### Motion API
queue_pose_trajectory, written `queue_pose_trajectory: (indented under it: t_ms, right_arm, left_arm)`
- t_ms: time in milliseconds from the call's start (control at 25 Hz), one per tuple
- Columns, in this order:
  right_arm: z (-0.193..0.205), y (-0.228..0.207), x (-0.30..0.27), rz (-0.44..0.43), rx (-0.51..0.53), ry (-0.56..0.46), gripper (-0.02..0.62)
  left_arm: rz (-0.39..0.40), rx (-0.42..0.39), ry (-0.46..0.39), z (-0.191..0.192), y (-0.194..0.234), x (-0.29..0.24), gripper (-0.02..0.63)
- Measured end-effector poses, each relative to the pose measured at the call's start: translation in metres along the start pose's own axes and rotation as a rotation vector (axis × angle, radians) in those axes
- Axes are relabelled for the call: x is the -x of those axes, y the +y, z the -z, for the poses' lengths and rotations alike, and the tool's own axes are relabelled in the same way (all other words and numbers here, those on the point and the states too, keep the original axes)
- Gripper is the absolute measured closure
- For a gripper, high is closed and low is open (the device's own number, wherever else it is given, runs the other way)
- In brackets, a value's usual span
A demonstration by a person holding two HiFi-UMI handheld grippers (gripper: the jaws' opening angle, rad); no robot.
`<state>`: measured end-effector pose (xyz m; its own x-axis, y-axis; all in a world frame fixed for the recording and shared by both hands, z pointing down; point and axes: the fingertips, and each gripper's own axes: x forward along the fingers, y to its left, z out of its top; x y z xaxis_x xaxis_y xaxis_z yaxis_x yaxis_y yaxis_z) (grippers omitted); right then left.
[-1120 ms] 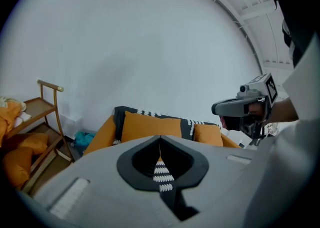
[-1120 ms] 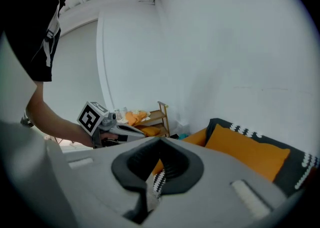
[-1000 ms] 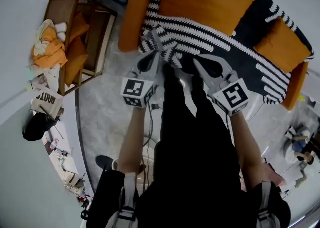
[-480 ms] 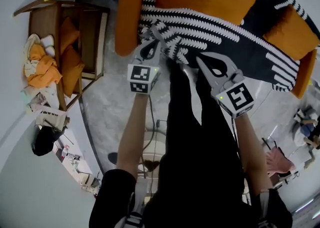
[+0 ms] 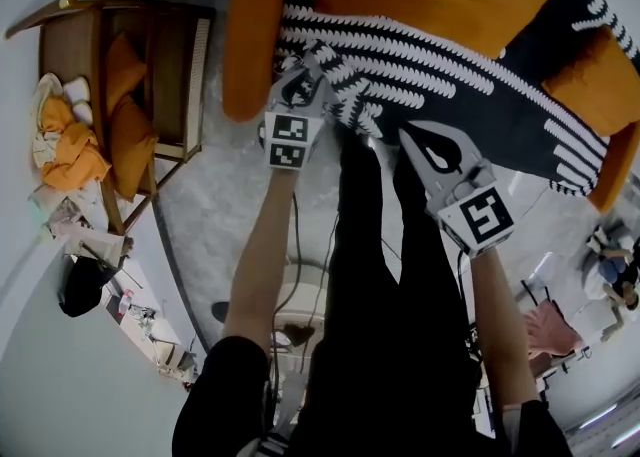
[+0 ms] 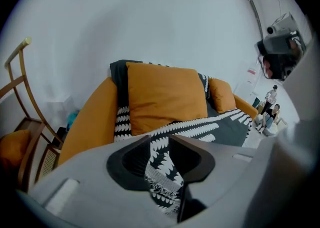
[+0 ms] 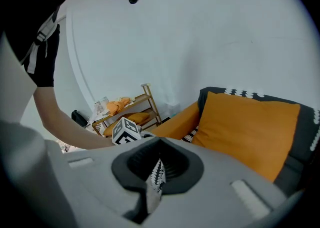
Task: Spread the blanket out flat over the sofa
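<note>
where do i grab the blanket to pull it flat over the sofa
Take the blanket by its front hem, where it hangs off the sofa seat, coming from the front with jaws across the edge. It is draped along the seat, so that edge hangs free. The right gripper pinches it; the left gripper has just opened its jaws, the hem loose between them.

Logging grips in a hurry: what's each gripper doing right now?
Left gripper: open, jaws just opened, blanket loose between them.
Right gripper: shut on the blanket.
</note>
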<state>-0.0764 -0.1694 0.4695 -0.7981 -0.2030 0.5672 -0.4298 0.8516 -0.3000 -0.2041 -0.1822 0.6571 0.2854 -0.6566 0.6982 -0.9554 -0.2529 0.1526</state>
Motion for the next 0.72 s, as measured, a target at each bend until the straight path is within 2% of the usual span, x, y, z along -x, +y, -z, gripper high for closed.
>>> queue_pose_trajectory:
  t_ms: [160,320,560,720]
  right_arm:
    - [0.016,-0.012,-0.013,-0.004,-0.014,0.023,0.592]
    - [0.031,-0.019,-0.023,-0.016,-0.028,0.034,0.592]
    - [0.050,-0.030,-0.025,-0.017,-0.077,0.013,0.592]
    - [0.058,-0.032,-0.020,-0.014,-0.095,0.011,0.592]
  left_arm:
    - [-0.034,-0.009,0.041,0.023,0.019,-0.030,0.459]
    - [-0.068,-0.068,0.113,0.046,0.034,-0.059,0.459]
    - [-0.064,-0.093,0.206,0.077,0.040,-0.090,0.448]
    - [-0.093,-0.099,0.241,0.086,0.046,-0.098,0.452]
